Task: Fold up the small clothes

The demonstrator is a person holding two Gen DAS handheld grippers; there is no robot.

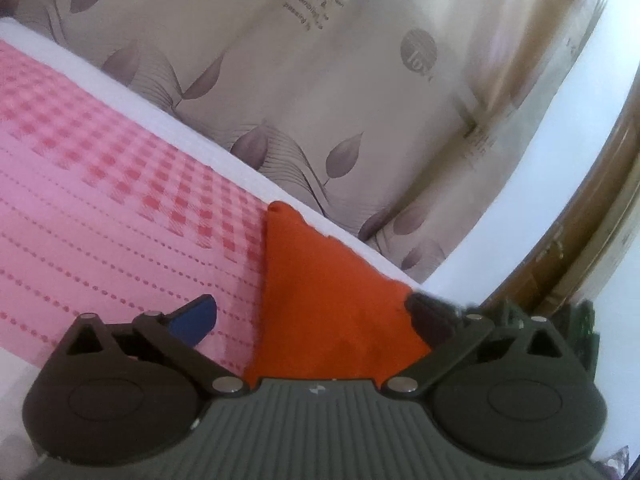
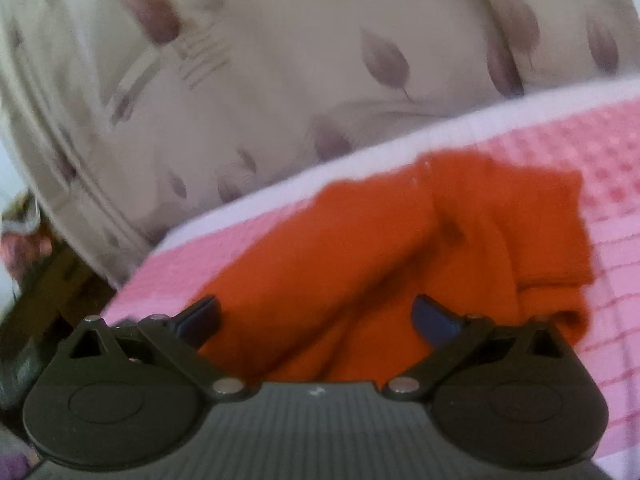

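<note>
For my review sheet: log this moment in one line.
garment: orange cloth rumpled on pink checked cover | left hand-held gripper: open | right hand-held gripper: open

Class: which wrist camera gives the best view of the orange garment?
The right wrist view: the orange garment shows most of its spread and folds, though blurred. The left wrist view shows only a sharp triangular part.

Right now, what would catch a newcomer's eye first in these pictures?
The bright orange garment, lying rumpled on the pink checked cloth near its far edge. Next, the beige leaf-patterned curtain hanging behind. Both the left gripper and right gripper stand open over the garment.
</note>
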